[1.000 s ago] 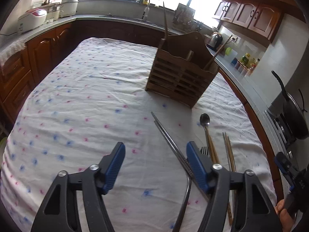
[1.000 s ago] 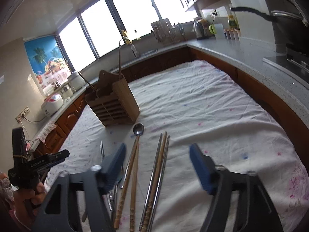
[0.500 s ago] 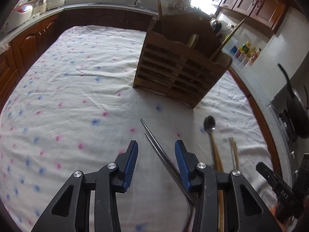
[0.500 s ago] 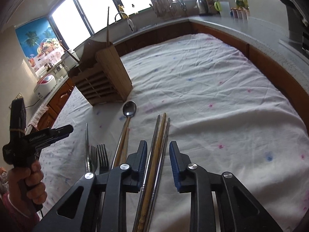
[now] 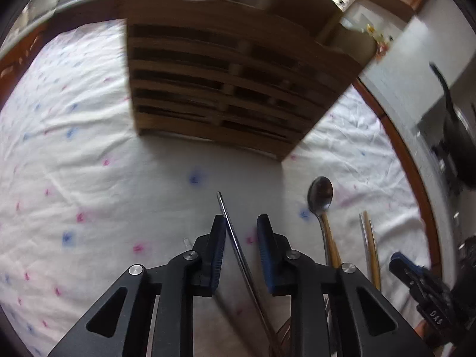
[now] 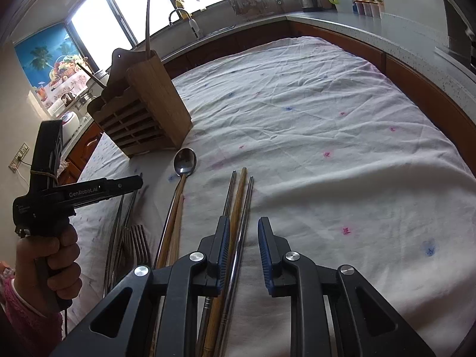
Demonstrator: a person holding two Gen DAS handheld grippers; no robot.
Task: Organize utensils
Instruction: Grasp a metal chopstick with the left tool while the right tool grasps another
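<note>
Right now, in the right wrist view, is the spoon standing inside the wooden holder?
No, the spoon lies flat on the tablecloth, in front of the wooden holder.

- I can read "GenRobot.AI" in pale letters along the side of the left gripper (image 6: 131, 183), on the black bar that runs out above the person's hand (image 6: 56, 255), seen from my right wrist camera.
- Lower on that same body, near the handle, I see a small block of pale print, too fine for me to read.
- From my left wrist camera I read "DAS" in white letters on the black body of the right gripper (image 5: 400, 264) at the lower right edge; the word runs off into the dark, so I cannot tell whether more letters follow.
- I find nothing else legible in either view.
</note>
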